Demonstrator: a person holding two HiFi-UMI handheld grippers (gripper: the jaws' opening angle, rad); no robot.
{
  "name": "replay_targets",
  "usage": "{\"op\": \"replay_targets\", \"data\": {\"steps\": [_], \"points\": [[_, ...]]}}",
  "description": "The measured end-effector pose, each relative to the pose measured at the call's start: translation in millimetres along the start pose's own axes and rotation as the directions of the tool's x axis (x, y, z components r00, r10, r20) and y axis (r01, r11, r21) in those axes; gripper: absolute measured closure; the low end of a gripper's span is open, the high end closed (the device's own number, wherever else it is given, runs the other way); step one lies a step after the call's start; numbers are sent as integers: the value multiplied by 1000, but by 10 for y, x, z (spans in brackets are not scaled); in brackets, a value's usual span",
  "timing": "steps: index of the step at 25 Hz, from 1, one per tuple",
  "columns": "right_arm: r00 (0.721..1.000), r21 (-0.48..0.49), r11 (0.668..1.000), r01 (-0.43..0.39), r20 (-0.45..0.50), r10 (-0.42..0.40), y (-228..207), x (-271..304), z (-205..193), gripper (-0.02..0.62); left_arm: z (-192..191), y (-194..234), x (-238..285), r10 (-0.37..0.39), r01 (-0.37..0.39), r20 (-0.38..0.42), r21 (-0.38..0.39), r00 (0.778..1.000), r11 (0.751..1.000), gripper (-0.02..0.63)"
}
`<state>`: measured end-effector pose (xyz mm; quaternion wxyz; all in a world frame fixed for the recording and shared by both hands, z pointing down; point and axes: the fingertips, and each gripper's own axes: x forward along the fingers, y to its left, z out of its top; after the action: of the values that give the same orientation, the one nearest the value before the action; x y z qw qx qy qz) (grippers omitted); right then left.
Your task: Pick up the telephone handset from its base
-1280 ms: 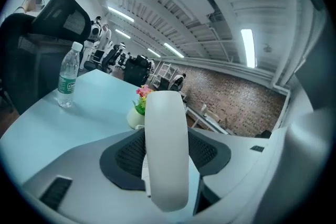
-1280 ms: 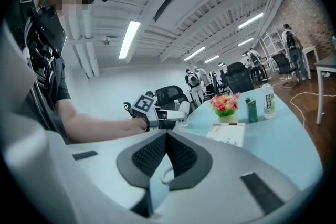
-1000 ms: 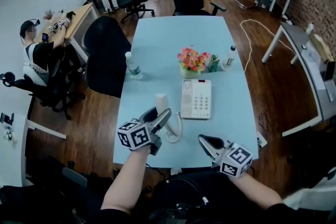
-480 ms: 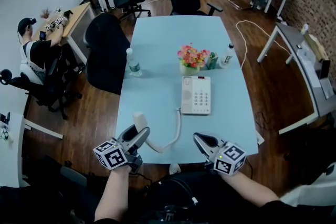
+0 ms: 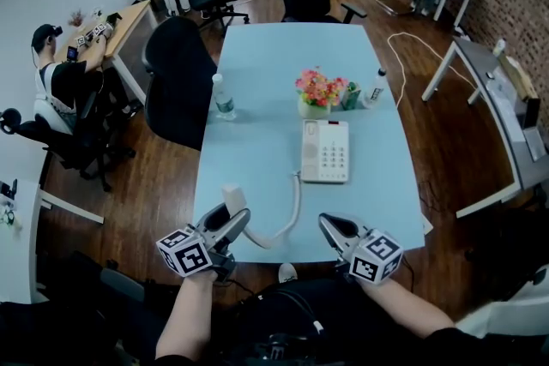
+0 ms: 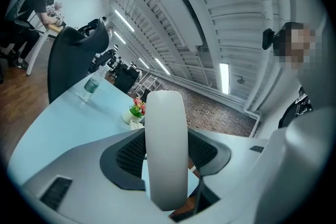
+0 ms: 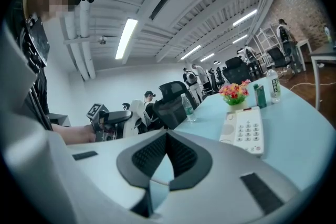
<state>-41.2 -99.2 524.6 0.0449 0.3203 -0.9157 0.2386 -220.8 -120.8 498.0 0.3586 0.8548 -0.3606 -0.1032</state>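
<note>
Two hand-held tools low over the near edge of the long light-blue tabletop (image 5: 283, 56), each with a marker cube at its back. Clamped between the jaws of the left tool (image 5: 230, 221): the white plastic telephone handset (image 5: 232, 198), off its base, roughly upright in the left gripper view with a dark ribbed pad pressed against either side. Held near the front left corner of the tabletop, well apart from the white push-button telephone base (image 5: 325, 151). Joined to that base by a white coiled cord (image 5: 296, 200), looping from the base's left edge down toward the handset's lower end.

Right tool (image 5: 333, 226) closed on nothing, pad tips together in the right gripper view, only a sliver of tabletop visible below them. Hovering at the near edge, in front of the base and apart from it.

Just behind the base, a small white pot of pink and yellow flowers (image 5: 319, 92), with a green carton (image 5: 349, 97) beside it and a clear plastic bottle (image 5: 374, 87) farther right. Another clear water bottle (image 5: 223, 96) near the tabletop's left edge, next to a black office chair (image 5: 176, 81). Far left, a person in a dark top (image 5: 60, 86), seated at a wooden desk (image 5: 129, 26).
</note>
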Motion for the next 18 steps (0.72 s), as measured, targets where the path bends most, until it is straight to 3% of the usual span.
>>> {"op": "replay_targets", "data": {"steps": [18], "points": [[999, -86, 996, -23, -37, 20, 111, -55, 24, 579, -77, -14, 37, 7, -7, -22, 12, 1000, 1000, 371]]}}
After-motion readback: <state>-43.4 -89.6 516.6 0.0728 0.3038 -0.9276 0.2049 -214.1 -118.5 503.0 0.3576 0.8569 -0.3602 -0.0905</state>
